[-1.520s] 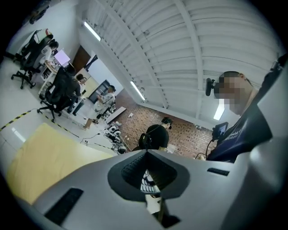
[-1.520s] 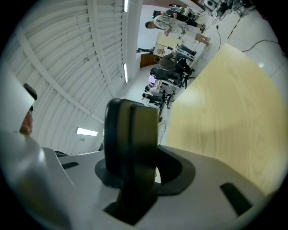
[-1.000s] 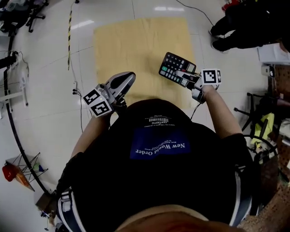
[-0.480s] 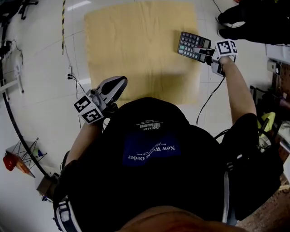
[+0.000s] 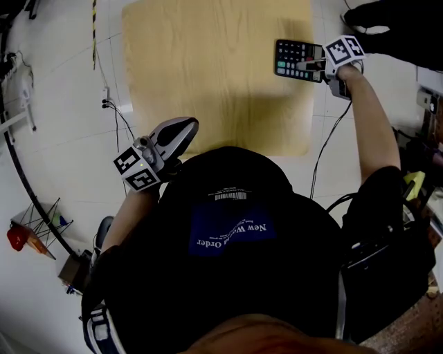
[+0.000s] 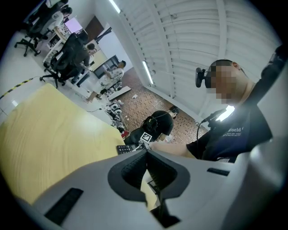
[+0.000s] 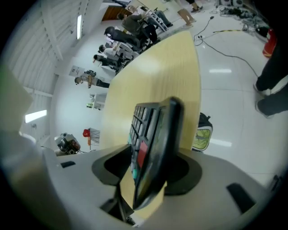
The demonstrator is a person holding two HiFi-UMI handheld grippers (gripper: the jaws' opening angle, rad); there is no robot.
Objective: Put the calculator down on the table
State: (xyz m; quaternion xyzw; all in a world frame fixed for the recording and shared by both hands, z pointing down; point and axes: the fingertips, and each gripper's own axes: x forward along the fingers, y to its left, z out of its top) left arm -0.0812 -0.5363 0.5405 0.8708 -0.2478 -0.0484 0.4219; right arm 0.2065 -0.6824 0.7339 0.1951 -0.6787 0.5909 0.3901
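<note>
A dark calculator with green and red keys lies near the right edge of the light wooden table. My right gripper is at its near end; its jaws have just been opening. In the right gripper view the calculator stands edge-on between the jaws, leaning on the right one, with a sliver of table showing beside the left one. My left gripper hangs at the table's near edge, shut and empty. Its own view shows the pads meeting and the calculator far off.
A person in black stands past the table's far right corner. Cables run over the white floor on the left, and a wire rack sits at lower left. A yellow-green bag lies below the table's edge.
My right gripper has carried the calculator forward and to the right, down onto the table's right edge, and its jaws have loosened. My left gripper has sunk slightly and stays shut.
</note>
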